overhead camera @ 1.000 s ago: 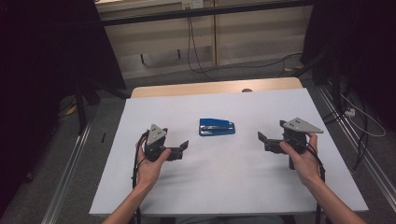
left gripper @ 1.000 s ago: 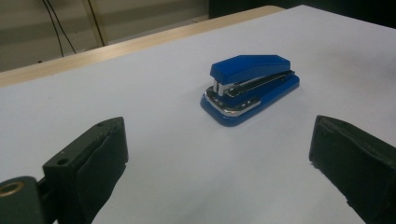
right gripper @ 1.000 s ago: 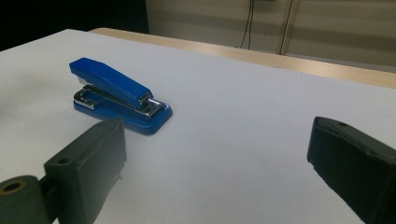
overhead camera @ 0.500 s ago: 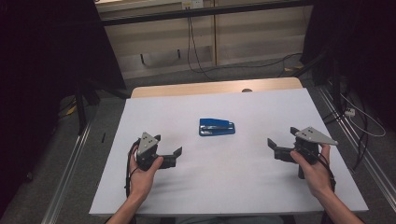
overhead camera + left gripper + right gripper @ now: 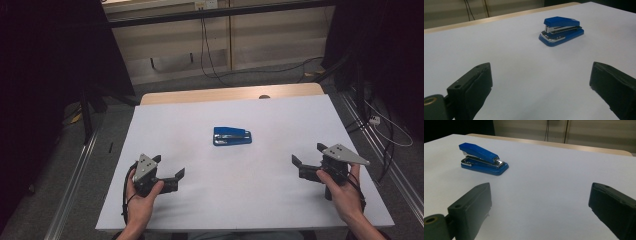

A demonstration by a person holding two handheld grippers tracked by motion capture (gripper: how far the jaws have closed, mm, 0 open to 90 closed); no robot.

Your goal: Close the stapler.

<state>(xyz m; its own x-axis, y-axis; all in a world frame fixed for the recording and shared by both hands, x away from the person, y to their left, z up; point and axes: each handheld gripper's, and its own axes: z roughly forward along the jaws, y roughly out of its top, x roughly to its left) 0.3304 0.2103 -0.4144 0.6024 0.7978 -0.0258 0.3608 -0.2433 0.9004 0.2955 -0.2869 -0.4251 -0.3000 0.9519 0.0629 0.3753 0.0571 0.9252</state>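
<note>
A blue stapler (image 5: 232, 136) lies flat in the middle of the white table top (image 5: 285, 112). My left gripper (image 5: 169, 166) rests low near the front left, well short of the stapler, with its jaws wide apart and nothing between them. My right gripper (image 5: 307, 153) sits near the front right, just as wide apart and empty. In the left gripper view the stapler (image 5: 561, 31) lies ahead and to the right of the open left gripper (image 5: 540, 75). From the right gripper view, the stapler (image 5: 482, 158) is ahead and to the left of the open right gripper (image 5: 540, 192).
A strip of bare wood (image 5: 230, 94) runs along the table's far edge. Cables (image 5: 385, 130) trail on the floor to the right, and metal rails (image 5: 75, 185) flank the table. Dark stands rise at the back left.
Both hands have drawn back toward the near edge of the table, the left gripper drifting left and the right drifting right. The stapler has stayed put.
</note>
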